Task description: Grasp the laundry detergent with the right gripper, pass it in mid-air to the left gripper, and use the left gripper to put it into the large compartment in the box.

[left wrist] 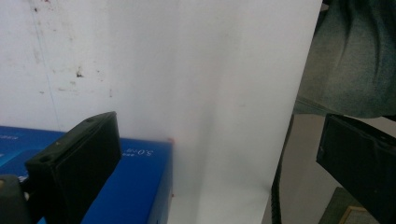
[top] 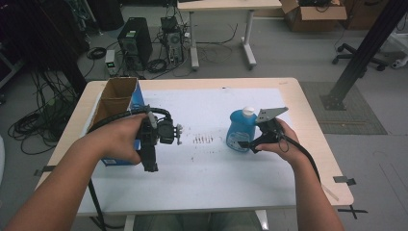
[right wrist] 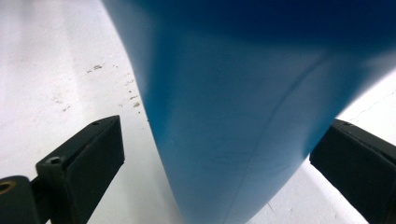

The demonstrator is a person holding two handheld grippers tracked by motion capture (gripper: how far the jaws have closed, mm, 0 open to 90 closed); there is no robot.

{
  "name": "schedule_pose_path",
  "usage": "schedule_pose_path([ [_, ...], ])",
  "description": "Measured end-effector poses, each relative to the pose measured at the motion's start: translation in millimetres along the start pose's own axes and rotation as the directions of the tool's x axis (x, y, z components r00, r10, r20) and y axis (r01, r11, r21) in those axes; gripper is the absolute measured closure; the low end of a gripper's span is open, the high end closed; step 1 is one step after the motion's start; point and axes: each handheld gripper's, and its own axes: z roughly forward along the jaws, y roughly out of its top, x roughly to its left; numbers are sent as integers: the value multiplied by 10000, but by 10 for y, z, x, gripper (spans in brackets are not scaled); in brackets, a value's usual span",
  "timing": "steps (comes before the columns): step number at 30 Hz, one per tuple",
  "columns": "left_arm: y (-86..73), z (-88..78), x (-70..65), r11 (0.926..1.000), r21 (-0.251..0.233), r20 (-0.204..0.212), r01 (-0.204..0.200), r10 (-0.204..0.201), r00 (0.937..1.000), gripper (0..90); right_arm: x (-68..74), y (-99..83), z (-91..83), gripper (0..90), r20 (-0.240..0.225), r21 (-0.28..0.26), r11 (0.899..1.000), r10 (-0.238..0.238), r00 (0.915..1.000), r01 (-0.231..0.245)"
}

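High view: a light wood table carries a white sheet over most of its top. At the 9 o'clock side of the sheet stands an open blue cardboard box, brown inside. The left gripper is held in the person's left hand just beside the box's near end, its black jaws pointing toward 6 o'clock, down at the sheet. At the 3 o'clock side stands a blue bottle with a white cap, upright. The right gripper, in the right hand, comes in from 3 o'clock, with its jaws at the bottle's lower body. A patch of small dark marks lies on the sheet between the two grippers. Beyond the table, at 12 o'clock, the floor holds computer towers and loose cables.

Left gripper view: the jaws stand wide apart, released, with nothing between them. The left jaw overlaps the blue box at 7 o'clock; the white sheet lies past them, and its edge runs down at 4 o'clock.

Right gripper view: the blue bottle sits between the jaws, which are spread on either side of it. White sheet shows between the left jaw and the bottle; whether the right jaw touches it cannot be told. The jaws are not clenched on it.
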Motion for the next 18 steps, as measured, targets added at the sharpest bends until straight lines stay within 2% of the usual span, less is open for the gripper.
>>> schedule_pose_path([
  [8, 23, -13, -7, 10000, -39, 16, -55, 55, 10000, 4, 12, -7, 11, 65, 73, -181, 9997, 185, 9998, -184],
  [18, 6, 6, -6, 10000, -45, 37, -26, 26, 10000, 4, 25, -18, 32, 151, 358, -461, 9984, 339, 9988, -322],
])
